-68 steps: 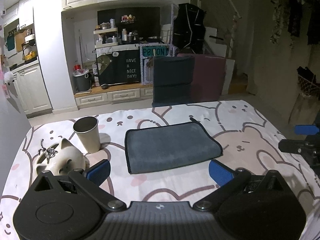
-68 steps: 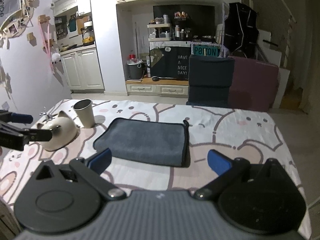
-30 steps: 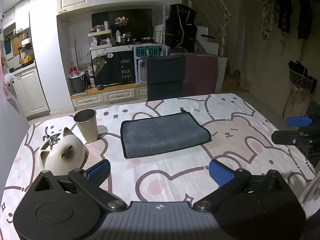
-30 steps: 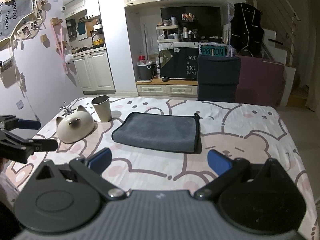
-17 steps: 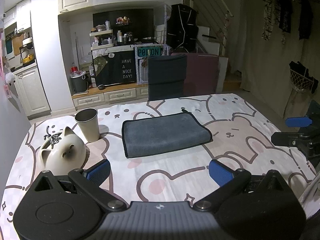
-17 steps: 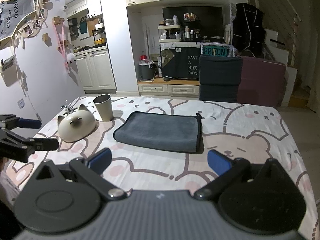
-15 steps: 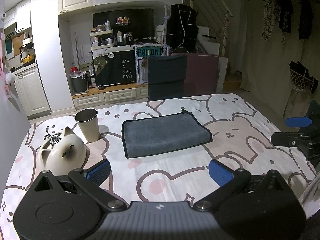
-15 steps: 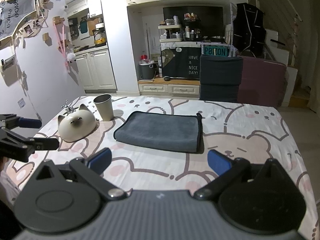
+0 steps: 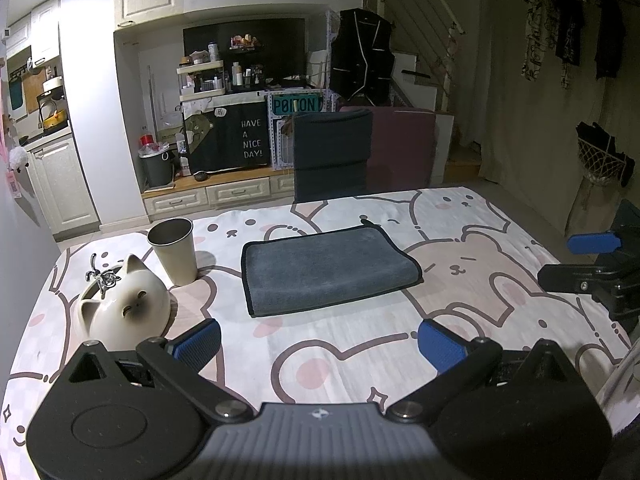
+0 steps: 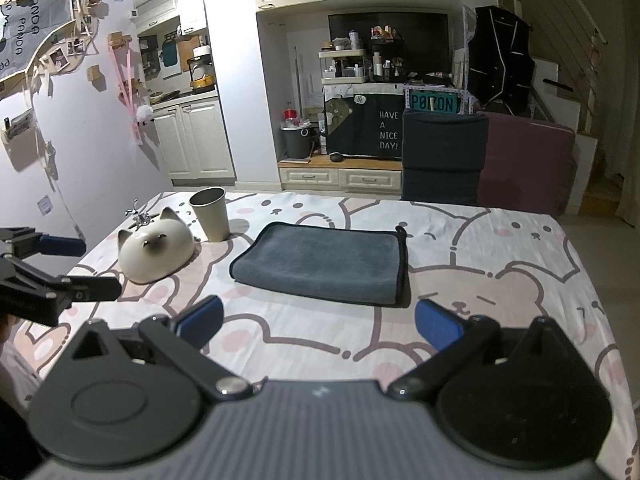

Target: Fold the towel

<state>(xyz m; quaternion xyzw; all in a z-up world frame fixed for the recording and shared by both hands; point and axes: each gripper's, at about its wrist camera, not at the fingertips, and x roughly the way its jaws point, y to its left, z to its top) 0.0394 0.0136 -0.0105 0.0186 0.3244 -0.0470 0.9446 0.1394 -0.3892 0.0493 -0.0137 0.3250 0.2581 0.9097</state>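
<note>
A grey towel (image 9: 326,268) lies folded into a flat rectangle in the middle of the table; it also shows in the right wrist view (image 10: 326,262). My left gripper (image 9: 319,345) is open and empty, held back above the near edge of the table, well short of the towel. My right gripper (image 10: 319,322) is open and empty, also held back from the towel. Each gripper shows in the other's view, the right one at the right edge (image 9: 588,264) and the left one at the left edge (image 10: 60,268).
A bunny-print cloth covers the table (image 9: 460,280). A cat-shaped ceramic dish (image 9: 124,308) and a metal cup (image 9: 173,250) stand left of the towel. A dark chair (image 9: 332,152) stands behind the table's far edge.
Both grippers pulled back from the towel and away from the table, then came to rest. The towel has not moved.
</note>
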